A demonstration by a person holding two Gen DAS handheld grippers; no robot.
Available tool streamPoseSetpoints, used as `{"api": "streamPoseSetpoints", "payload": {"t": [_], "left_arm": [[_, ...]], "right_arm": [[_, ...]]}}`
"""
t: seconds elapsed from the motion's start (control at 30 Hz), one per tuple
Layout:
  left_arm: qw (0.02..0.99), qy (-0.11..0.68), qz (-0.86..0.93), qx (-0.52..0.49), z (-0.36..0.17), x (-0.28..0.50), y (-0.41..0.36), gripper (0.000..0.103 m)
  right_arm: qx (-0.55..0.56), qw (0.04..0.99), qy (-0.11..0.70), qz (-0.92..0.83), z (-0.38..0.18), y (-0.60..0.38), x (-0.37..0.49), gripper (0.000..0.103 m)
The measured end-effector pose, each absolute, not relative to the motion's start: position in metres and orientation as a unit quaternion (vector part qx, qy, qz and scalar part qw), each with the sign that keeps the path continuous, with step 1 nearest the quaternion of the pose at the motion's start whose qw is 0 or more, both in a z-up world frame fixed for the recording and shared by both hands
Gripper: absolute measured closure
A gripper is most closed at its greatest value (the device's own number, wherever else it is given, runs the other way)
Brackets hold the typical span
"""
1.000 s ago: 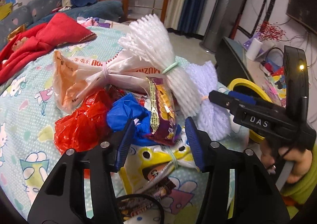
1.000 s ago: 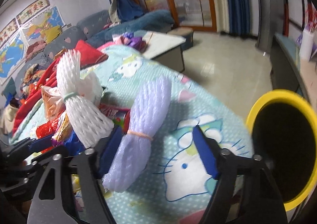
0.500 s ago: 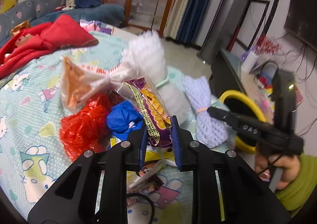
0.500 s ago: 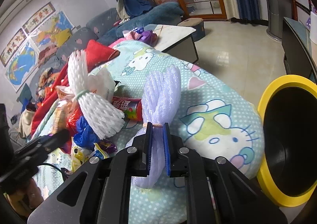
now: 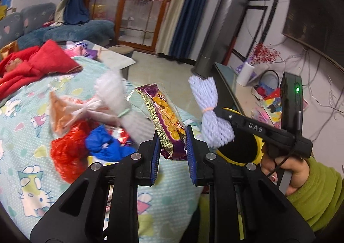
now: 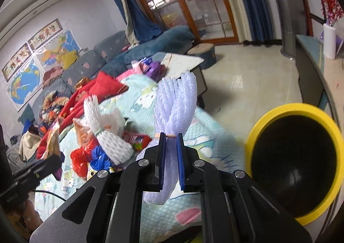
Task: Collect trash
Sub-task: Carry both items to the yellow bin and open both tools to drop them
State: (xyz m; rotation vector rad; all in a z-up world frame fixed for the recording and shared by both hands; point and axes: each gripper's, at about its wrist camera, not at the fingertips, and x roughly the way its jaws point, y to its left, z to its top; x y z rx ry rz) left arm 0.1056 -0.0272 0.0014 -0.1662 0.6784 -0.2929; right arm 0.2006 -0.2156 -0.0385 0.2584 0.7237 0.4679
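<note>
My left gripper [image 5: 172, 148] is shut on a purple snack wrapper [image 5: 165, 120] and holds it above the bed. My right gripper [image 6: 171, 154] is shut on a lilac foam net bundle [image 6: 175, 105], lifted off the bed; the bundle also shows in the left wrist view [image 5: 211, 111]. A yellow-rimmed black bin [image 6: 294, 165] stands to the right of the bed, and shows in the left wrist view [image 5: 247, 148]. A pile of trash stays on the bed: a white foam net bundle [image 6: 107, 137], a red plastic bag [image 5: 68, 150], a blue bag [image 5: 105, 146] and an orange-printed bag [image 5: 62, 113].
The bed has a Hello Kitty cover [image 5: 28, 178] with red clothes [image 5: 32, 66] at its far side. A low table [image 6: 182, 64] and a sofa [image 6: 103, 58] lie beyond. A dark cabinet [image 6: 309, 79] stands behind the bin. Tiled floor [image 6: 247, 83] lies between.
Both grippers closed, the left on the snack wrapper, the right on the lilac foam net. Both lifted their items off the bed and moved right toward the bin.
</note>
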Motion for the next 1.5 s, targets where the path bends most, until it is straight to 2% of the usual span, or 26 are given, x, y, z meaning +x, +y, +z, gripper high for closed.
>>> {"api": "streamPoseSetpoints", "payload": {"t": [0.47, 1.03, 1.5], "left_arm": [[0.912, 0.344, -0.217, -0.046, -0.005, 0.125, -0.098, 0.087], [0.878, 0.359, -0.314, -0.026, -0.018, 0.137, -0.184, 0.087], [0.853, 0.398, -0.335, -0.027, -0.064, 0.174, -0.230, 0.087]], "right_arm": [[0.168, 0.919, 0.329, 0.141, -0.024, -0.296, 0.192, 0.093], [0.217, 0.912, 0.343, 0.063, -0.044, -0.377, 0.196, 0.093], [0.215, 0.902, 0.374, 0.030, -0.069, -0.409, 0.201, 0.093]]}}
